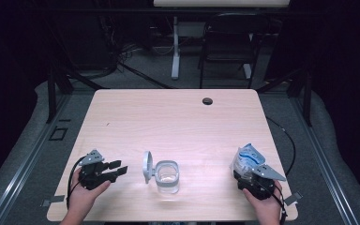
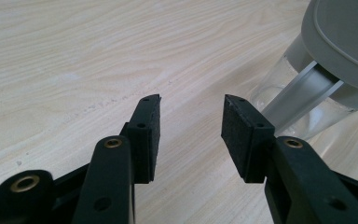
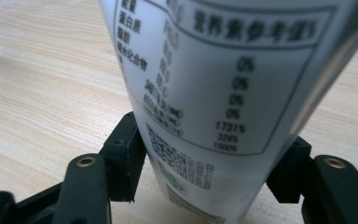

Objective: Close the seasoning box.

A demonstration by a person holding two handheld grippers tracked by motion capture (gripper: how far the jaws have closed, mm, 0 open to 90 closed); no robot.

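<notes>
Clear glass makes up the jar (image 1: 167, 177), which stands near the front edge of the pale wooden desk (image 1: 178, 117), about midway between the two hands. Its grey lid (image 1: 147, 166) is swung up and back on the jar's left side, so the mouth is open. What is inside cannot be told; the walls look see-through down to the bottom.

The left gripper (image 1: 117, 169) lies low over the desk to the left of the jar, pointing toward it, with its jaws apart and nothing between them. In the left gripper view the black pads (image 2: 243, 135) frame bare wood, and the jar (image 2: 307, 112) with its grey lid (image 2: 345, 42) sits just beyond the right-hand jaw, not touching it.

The right gripper (image 1: 248, 176) is at the right front of the desk, clamped on a white and blue pouch (image 1: 246, 160) that stands up out of it. In the right gripper view the pouch (image 3: 214, 93) shows a printed table of figures, and both jaws press against its lower sides.
</notes>
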